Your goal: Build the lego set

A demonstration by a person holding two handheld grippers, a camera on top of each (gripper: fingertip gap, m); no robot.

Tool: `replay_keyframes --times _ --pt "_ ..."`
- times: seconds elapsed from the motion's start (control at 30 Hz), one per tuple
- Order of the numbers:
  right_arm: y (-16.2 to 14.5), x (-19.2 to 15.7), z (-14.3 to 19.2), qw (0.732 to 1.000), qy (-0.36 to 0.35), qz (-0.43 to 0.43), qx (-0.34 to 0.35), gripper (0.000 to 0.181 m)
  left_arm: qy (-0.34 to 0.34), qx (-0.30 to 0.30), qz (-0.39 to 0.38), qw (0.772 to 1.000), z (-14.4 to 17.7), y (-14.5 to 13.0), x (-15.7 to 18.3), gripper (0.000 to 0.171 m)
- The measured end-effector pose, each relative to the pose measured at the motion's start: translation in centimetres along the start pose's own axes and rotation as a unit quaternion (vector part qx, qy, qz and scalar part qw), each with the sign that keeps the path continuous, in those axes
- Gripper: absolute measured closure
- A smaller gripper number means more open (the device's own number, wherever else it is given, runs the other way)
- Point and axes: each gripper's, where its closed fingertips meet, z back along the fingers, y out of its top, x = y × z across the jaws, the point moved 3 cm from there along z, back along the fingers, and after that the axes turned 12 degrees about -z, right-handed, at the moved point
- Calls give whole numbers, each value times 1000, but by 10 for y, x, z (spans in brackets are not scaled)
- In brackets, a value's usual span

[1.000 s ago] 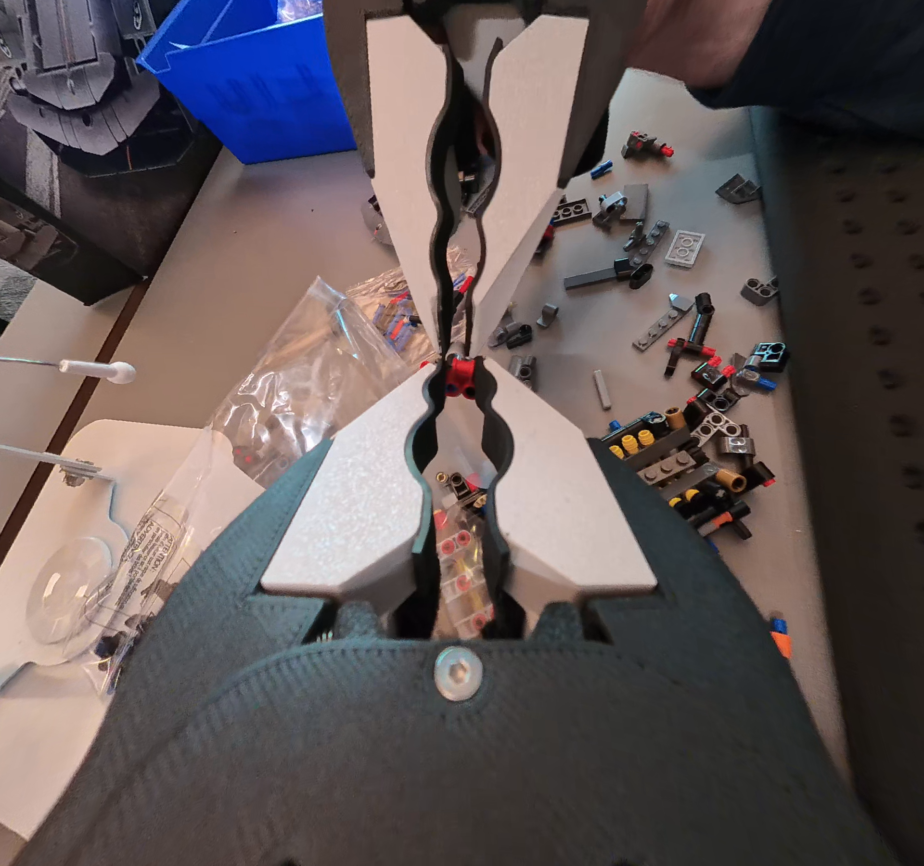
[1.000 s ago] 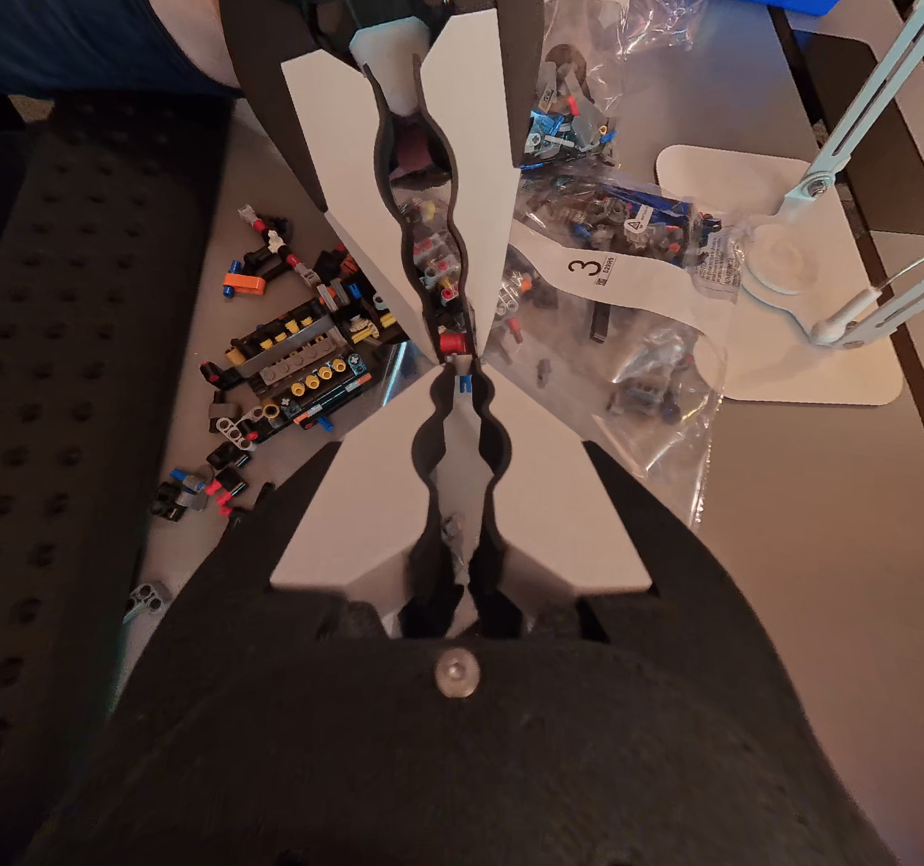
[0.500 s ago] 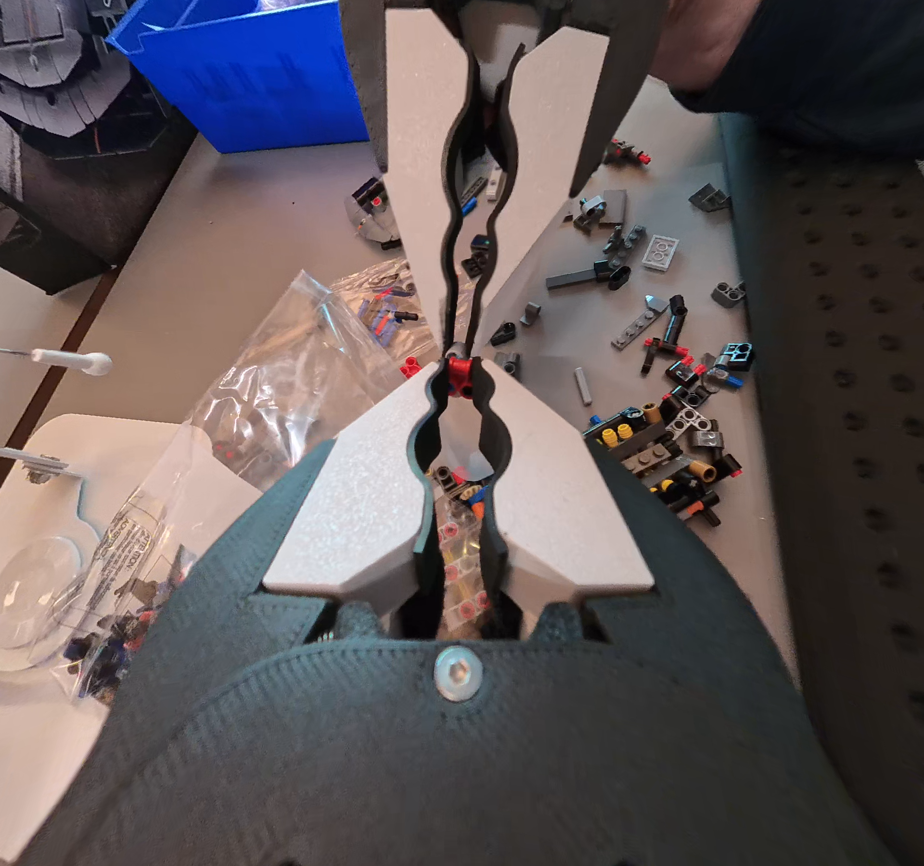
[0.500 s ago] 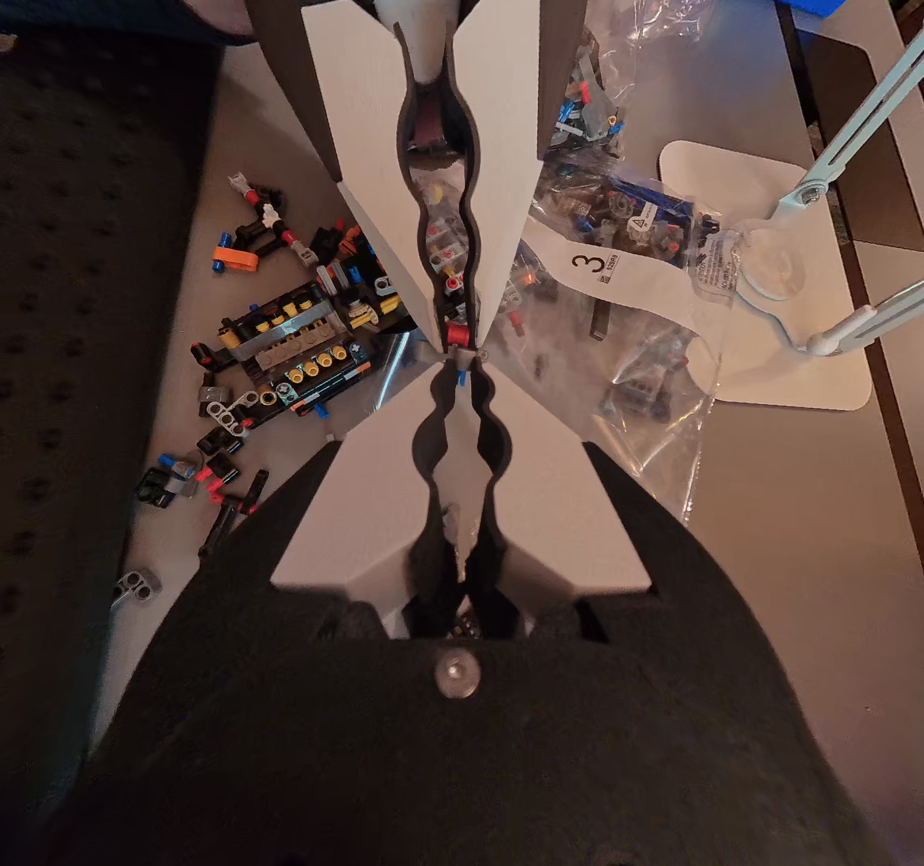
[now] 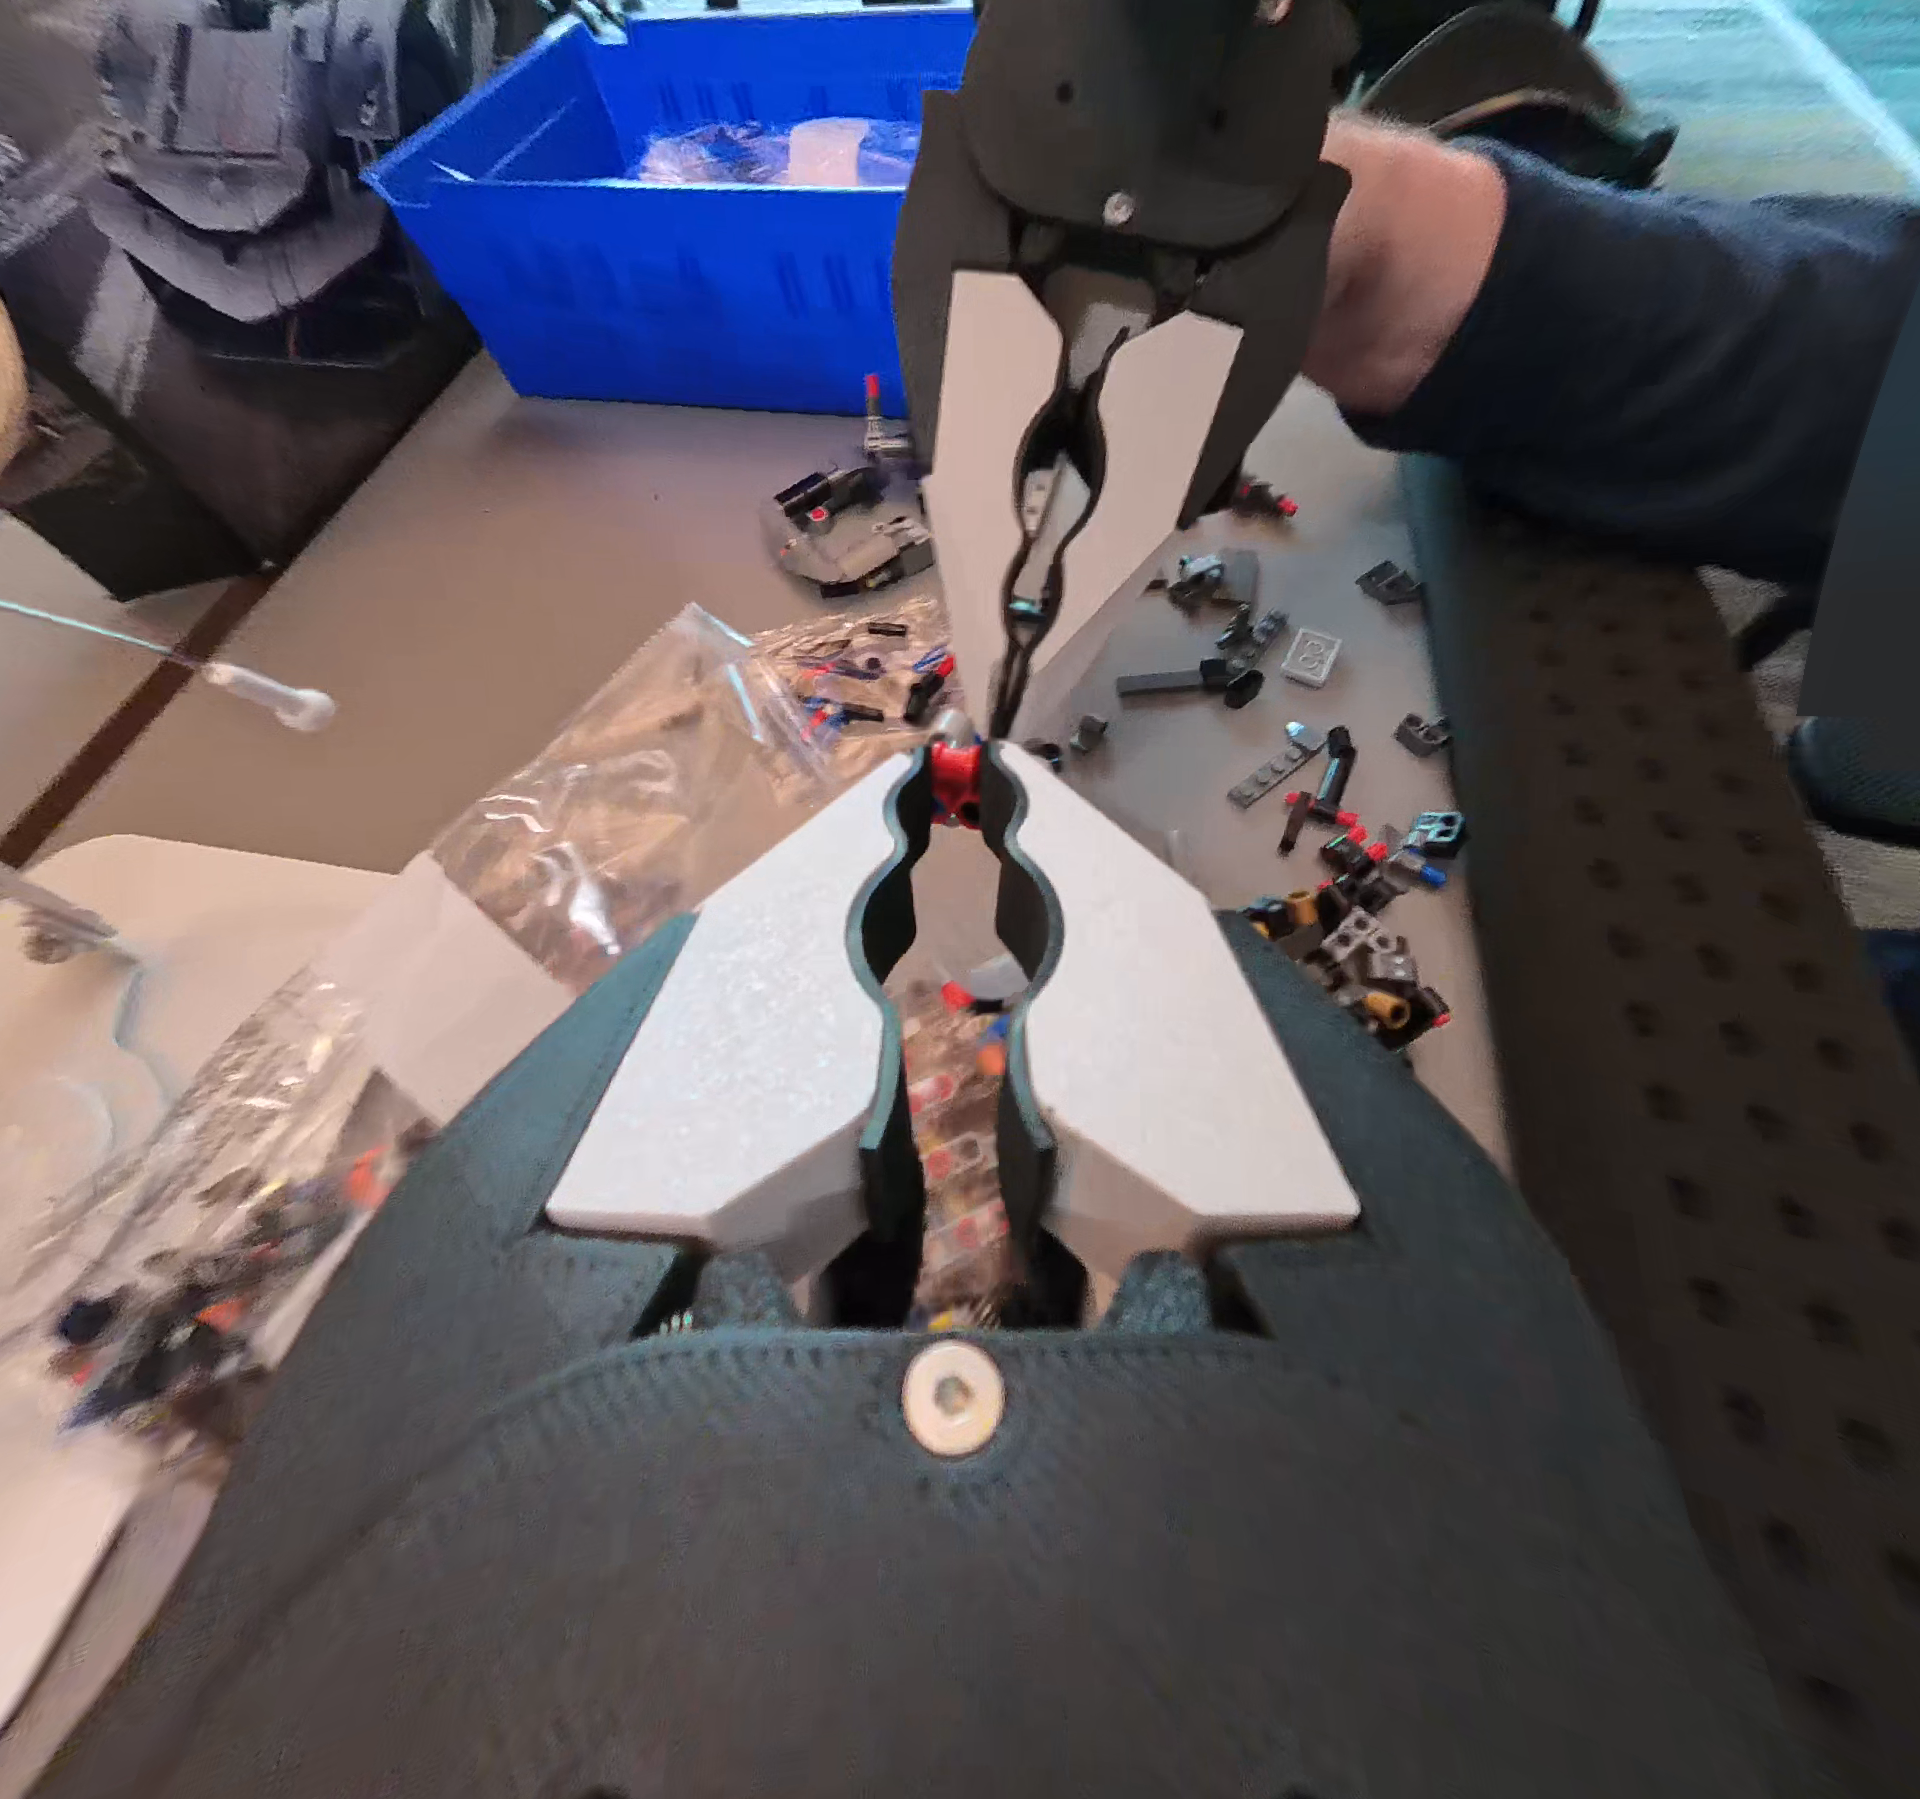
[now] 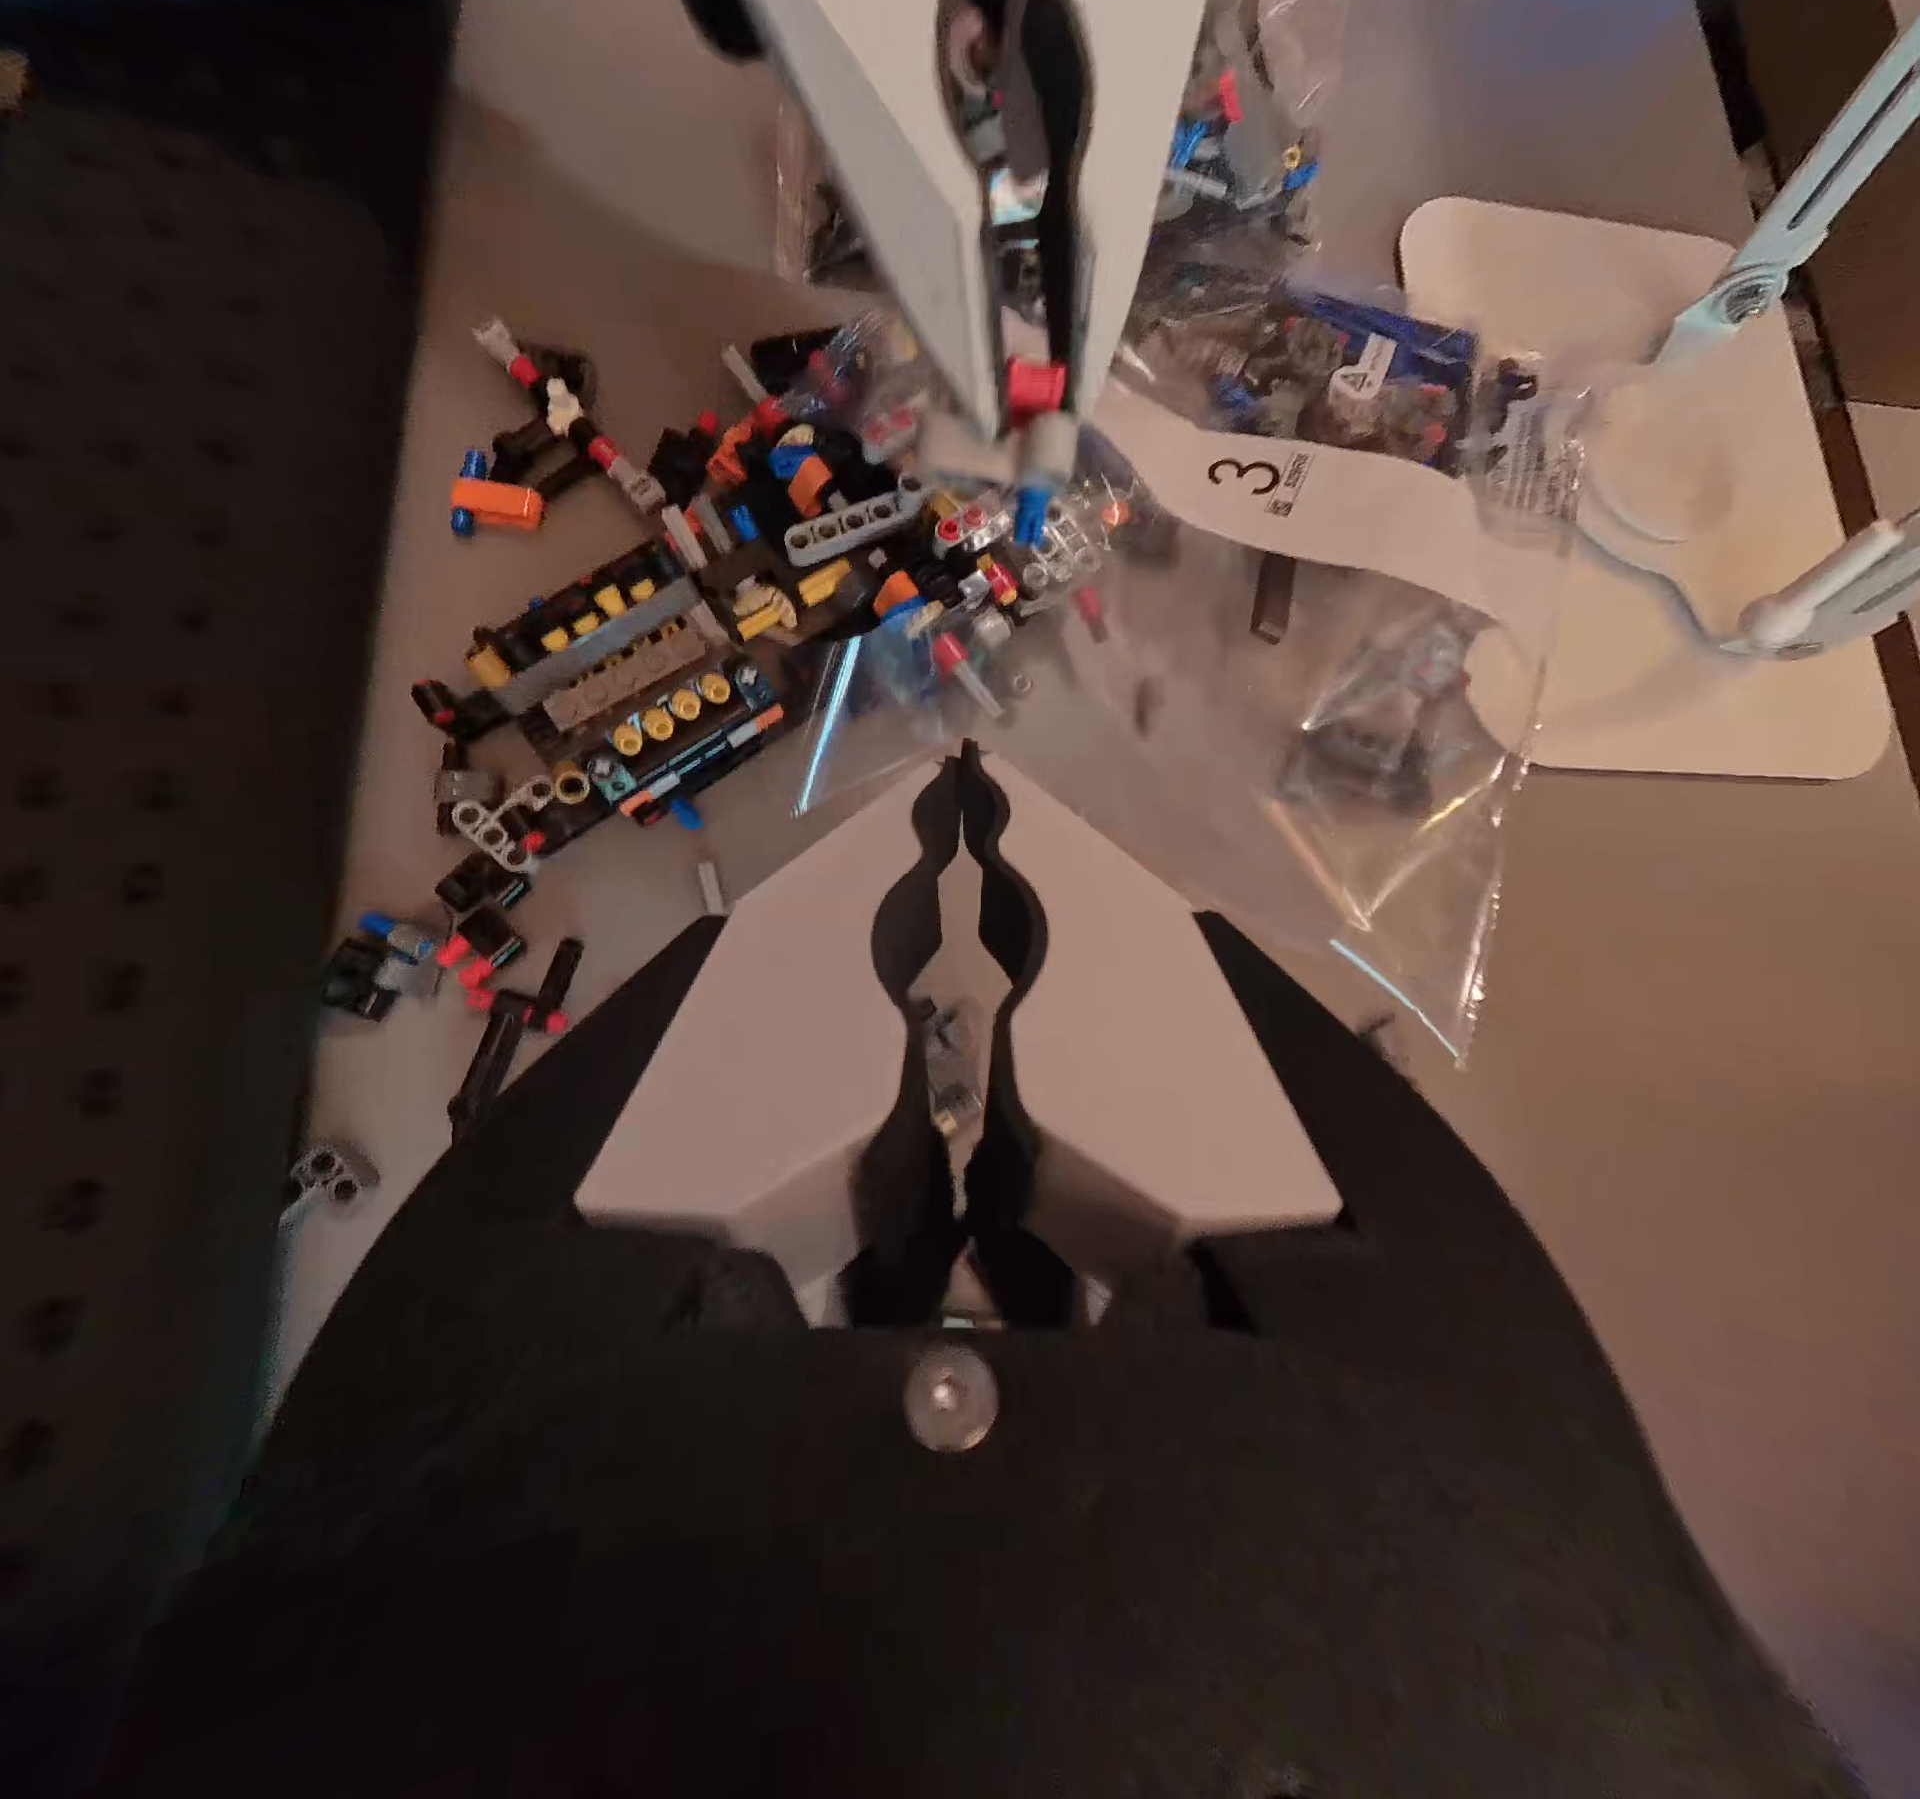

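Note:
My left gripper (image 5: 956,778) is shut on a small red connector (image 5: 956,781), held in the air above the table. A grey tip (image 5: 954,729) sticks out of the connector's front. In the right wrist view the same red connector (image 6: 1034,385) sits between the left gripper's tips, with a grey and blue pin (image 6: 1044,461) plugged into it and hanging free. My right gripper (image 6: 964,762) has its jaws together with nothing visible between them, a short way back from the pin. It also shows in the left wrist view (image 5: 997,723), tips just right of the connector.
A partly built black, grey and yellow assembly (image 6: 623,679) lies among loose pieces (image 5: 1340,835) on the grey table (image 5: 499,565). Clear bags of parts (image 6: 1382,710) lie beside a white lamp base (image 6: 1683,710). A blue bin (image 5: 675,274) stands at the back. A black perforated surface (image 5: 1662,1022) borders the table. About 5 cm separates my left fingertips from my right.
The right gripper has let go of the grey and blue pin and drawn back; the pin stays in the red connector. Both grippers now sit higher above the table.

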Motion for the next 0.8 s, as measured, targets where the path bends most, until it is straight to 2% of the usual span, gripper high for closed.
replay_keyframes --times 0.07,0.1,0.17,0.23,0.43,0.53,0.8 --pt "-2 7 -3 1000 -15 -1 4 178 -18 8 27 999 -7 0 1 165" --pt "2 10 -3 1000 -26 -3 13 162 -18 18 44 999 -9 1 -1 165" --pt "14 5 -1 999 -26 5 39 151 -20 25 80 996 -12 -2 -5 165" --pt "21 7 0 996 -74 36 43 148 -19 33 102 994 -12 -3 -9 165" --pt "25 11 -15 981 -170 92 4 151 -5 25 142 989 -20 -9 -15 165" --pt "23 17 -18 972 -210 103 -19 159 2 19 154 988 -22 -13 -18 165" --pt "22 15 -21 973 -206 97 -24 160 -18 17 164 986 -20 -14 -15 164"
